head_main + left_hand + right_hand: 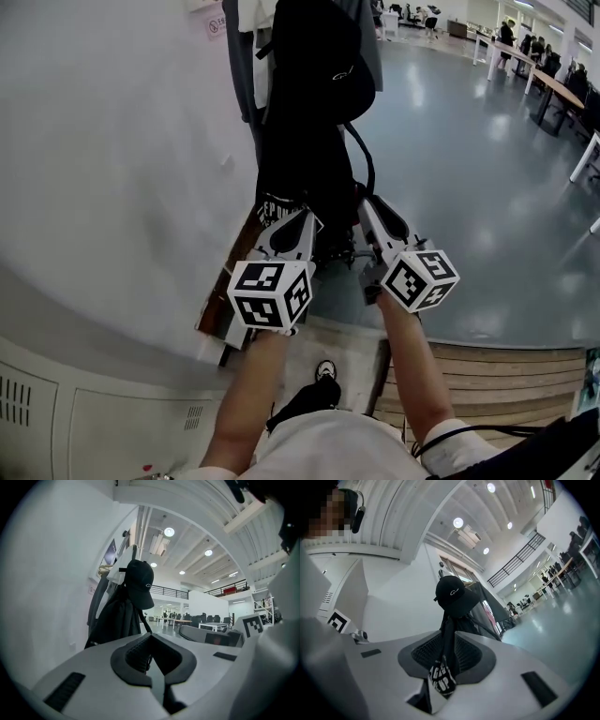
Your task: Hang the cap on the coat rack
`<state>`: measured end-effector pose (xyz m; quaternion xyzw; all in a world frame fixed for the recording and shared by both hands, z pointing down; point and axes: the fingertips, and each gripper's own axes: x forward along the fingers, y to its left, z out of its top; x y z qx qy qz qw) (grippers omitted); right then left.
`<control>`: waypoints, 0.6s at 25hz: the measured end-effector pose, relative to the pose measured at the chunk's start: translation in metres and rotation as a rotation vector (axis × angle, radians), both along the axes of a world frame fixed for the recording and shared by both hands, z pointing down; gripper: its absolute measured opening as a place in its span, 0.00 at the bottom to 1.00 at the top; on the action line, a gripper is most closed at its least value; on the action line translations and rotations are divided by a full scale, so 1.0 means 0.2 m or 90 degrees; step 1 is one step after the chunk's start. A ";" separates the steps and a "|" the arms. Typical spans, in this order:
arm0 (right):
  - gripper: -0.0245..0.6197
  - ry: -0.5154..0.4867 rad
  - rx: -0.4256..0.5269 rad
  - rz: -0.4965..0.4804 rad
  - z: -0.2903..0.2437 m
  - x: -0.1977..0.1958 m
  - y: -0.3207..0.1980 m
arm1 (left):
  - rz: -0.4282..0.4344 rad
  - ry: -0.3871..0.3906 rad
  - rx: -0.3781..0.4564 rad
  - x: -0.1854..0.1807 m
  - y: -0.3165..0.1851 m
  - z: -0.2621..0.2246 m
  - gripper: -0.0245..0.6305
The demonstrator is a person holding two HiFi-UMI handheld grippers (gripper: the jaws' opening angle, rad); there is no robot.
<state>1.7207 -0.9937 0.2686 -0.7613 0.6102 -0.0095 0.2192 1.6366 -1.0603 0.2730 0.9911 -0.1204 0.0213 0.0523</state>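
A black cap (330, 67) with a small white logo hangs at the top of the coat rack (134, 551), over dark coats (305, 159). It also shows in the left gripper view, cap (140, 581), and in the right gripper view, cap (454, 595). Both grippers are below the cap, pointing up at the coats. My left gripper (298, 217) (151, 651) is open and holds nothing. My right gripper (367, 202) (447, 653) is open too; a black strap with a white-lettered tag (443, 677) hangs in the gap between its pads.
A white wall (112, 141) runs close on the left, behind the rack. Grey polished floor (469, 187) spreads to the right, with tables and people (553, 84) far off. Wooden steps (487, 375) and a white cabinet (56, 412) lie near my feet.
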 end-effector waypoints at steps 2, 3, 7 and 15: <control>0.15 0.000 -0.013 -0.002 0.05 -0.10 0.12 | -0.010 -0.005 0.000 -0.10 0.11 0.06 0.04; 0.05 0.005 -0.022 -0.002 0.07 -0.14 0.17 | -0.015 -0.007 0.001 -0.14 0.15 0.08 0.04; 0.05 -0.012 -0.065 -0.016 0.24 -0.29 0.33 | -0.009 -0.038 -0.010 -0.31 0.34 0.25 0.04; 0.04 -0.088 -0.137 -0.050 0.58 -0.63 0.53 | 0.016 -0.108 -0.065 -0.60 0.51 0.57 0.04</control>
